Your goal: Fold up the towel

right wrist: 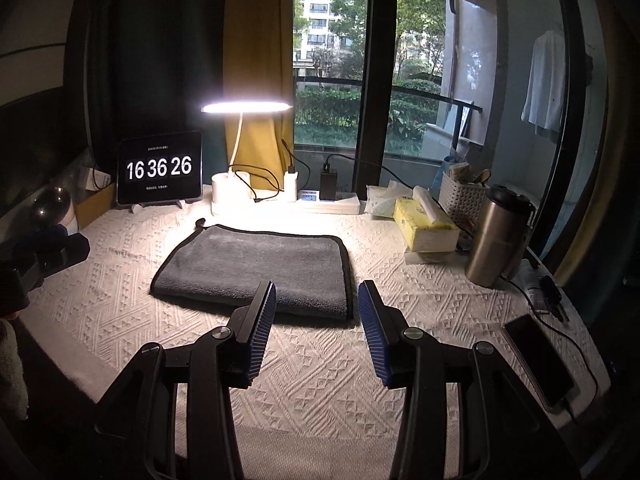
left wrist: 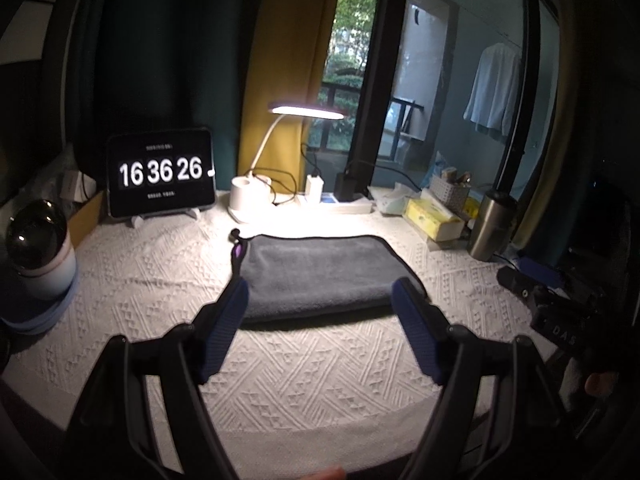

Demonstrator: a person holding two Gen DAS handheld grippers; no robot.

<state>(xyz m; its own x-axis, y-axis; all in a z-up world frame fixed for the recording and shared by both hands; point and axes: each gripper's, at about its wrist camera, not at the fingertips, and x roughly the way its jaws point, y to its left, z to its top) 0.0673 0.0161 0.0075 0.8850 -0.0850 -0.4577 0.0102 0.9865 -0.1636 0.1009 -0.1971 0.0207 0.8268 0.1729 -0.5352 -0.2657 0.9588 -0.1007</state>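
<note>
Grey towel (left wrist: 320,276) lies folded flat on table (left wrist: 140,280), just ahead of both claws; left claw (left wrist: 320,292) wide open, right claw (right wrist: 316,292) half open, both empty; next: regrip near edge for another fold

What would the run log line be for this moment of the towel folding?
towel: folded, flat on white cloth | left gripper: open, empty | right gripper: open, empty | contact: none
</note>
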